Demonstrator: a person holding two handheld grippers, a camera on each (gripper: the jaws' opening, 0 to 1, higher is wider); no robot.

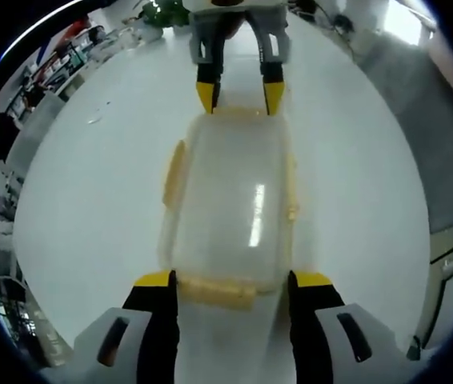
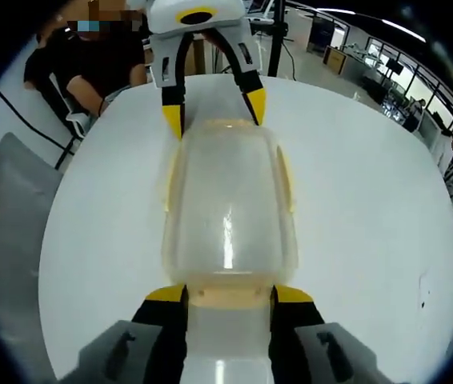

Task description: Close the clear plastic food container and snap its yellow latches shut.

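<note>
1. The white table point(image 1: 90, 208) carries everything; in the right gripper view its round top point(image 2: 370, 200) spreads wide around the work, with a person in dark clothes point(image 2: 82, 68) seated at its far edge.
2. The clear plastic food container point(image 1: 230, 208) lies lengthwise in the middle of the table, lid on, between the two tools. In the right gripper view it point(image 2: 228, 212) runs straight away from the camera.
3. Yellow latches sit around the container: one on the long side point(image 1: 174, 172), one at the near end point(image 1: 220, 291) in the left gripper view, and one at the near end point(image 2: 228, 298) in the right gripper view.
4. The left tool point(image 1: 233, 280) is spread, its yellow-tipped jaws flanking the near-end latch. It appears at the container's far end in the right gripper view point(image 2: 214, 112).
5. The right tool point(image 2: 228, 294) is likewise spread, jaws either side of its end latch; it appears at the far end in the left gripper view point(image 1: 239, 94).
</note>
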